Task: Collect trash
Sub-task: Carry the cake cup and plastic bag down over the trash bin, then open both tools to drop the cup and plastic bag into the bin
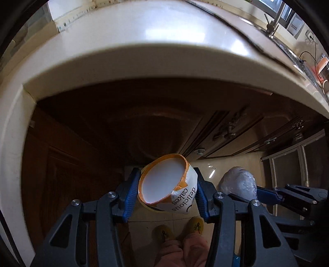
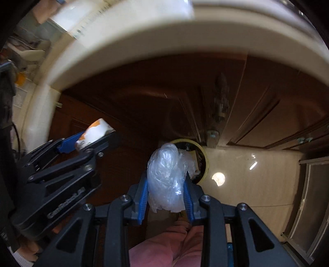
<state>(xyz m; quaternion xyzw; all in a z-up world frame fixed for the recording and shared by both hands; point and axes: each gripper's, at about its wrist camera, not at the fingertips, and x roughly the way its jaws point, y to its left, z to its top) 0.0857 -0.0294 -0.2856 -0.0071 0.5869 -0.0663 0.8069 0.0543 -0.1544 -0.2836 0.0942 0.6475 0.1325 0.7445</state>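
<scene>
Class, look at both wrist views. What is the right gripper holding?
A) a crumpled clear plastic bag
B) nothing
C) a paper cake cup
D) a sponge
A: the right gripper has its blue pads pressed on a crumpled clear plastic bag; the cake cup sits in the left gripper.

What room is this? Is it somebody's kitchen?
Most likely a home kitchen. A pale countertop runs above dark wooden cabinet doors, and a metal tap stands at a sink by the window. On the tiled floor sits a yellow-rimmed trash bin.
</scene>
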